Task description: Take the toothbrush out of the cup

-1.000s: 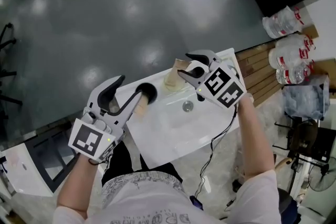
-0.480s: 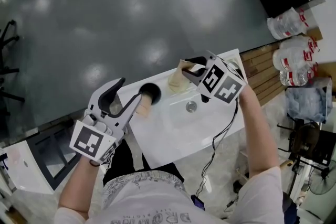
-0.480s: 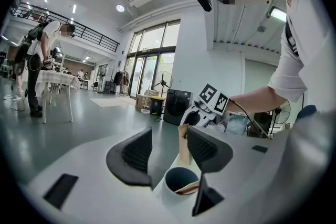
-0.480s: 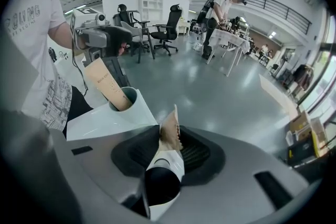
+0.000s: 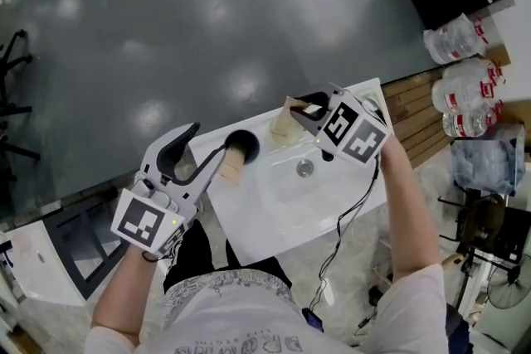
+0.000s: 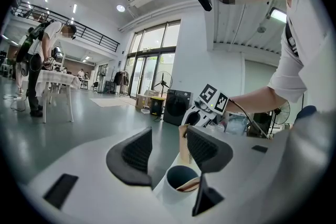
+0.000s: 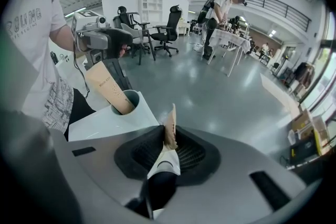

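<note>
The right tongs [image 7: 169, 140] have just been closing and now pinch the top of the brown toothbrush [image 7: 170, 128]. It stands in the cup [image 5: 279, 128] at the far edge of the white table [image 5: 270, 211]. The left tongs [image 6: 168, 152] are wide open and hold nothing, just above another cup [image 6: 178, 182] with a brown pack [image 7: 106, 86] in it

White washbasin [image 5: 265, 215] w/ drain [image 5: 305, 168] carries left cup [image 5: 241, 143] & right cup [image 5: 280, 128].
</note>
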A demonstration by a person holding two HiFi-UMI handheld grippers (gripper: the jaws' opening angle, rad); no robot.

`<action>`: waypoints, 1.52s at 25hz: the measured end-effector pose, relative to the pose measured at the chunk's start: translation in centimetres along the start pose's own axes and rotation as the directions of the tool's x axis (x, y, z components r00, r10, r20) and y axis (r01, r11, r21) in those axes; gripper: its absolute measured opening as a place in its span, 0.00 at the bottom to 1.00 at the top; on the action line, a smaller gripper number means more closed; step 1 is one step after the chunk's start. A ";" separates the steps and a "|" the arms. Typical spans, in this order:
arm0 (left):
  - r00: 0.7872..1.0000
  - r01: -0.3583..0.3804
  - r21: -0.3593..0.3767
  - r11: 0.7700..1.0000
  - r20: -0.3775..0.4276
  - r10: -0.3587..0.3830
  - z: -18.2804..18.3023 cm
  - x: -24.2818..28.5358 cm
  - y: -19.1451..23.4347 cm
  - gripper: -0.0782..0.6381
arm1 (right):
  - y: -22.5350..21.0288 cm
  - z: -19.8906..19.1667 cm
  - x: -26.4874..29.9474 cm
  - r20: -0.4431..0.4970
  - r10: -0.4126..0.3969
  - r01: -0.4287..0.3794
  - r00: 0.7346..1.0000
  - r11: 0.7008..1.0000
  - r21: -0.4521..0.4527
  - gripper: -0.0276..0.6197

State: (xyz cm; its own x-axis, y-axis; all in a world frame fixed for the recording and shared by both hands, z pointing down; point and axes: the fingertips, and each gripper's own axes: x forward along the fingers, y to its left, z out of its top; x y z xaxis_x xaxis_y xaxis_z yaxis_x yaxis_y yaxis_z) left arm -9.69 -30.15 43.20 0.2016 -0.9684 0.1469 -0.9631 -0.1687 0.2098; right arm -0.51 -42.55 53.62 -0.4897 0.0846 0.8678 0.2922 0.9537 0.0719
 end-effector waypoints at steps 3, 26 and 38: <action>1.000 0.002 0.001 1.000 0.003 -0.002 0.1 -0.1 0.1 0.43 | -0.1 0.1 -0.2 0.003 -0.010 0.010 1.000 1.000 0.003 0.15; 0.993 0.080 0.064 0.995 0.084 -0.085 4.3 -5.0 -1.9 0.43 | 2.4 5.4 -9.1 0.077 -0.209 0.207 0.975 0.978 0.029 0.14; 0.980 0.173 0.114 0.978 0.082 -0.183 5.9 -8.1 -4.1 0.43 | 6.4 6.9 -14.7 0.137 -0.343 0.327 0.929 0.936 0.130 0.14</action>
State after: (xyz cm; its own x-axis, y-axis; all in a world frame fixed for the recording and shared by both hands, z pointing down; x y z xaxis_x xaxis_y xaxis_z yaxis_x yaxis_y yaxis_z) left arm -8.43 -22.72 35.48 0.3587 -0.9331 0.0261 -0.9278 -0.3533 0.1200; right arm 2.86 -35.65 37.96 -0.6675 -0.2091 0.7146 0.0068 0.9580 0.2867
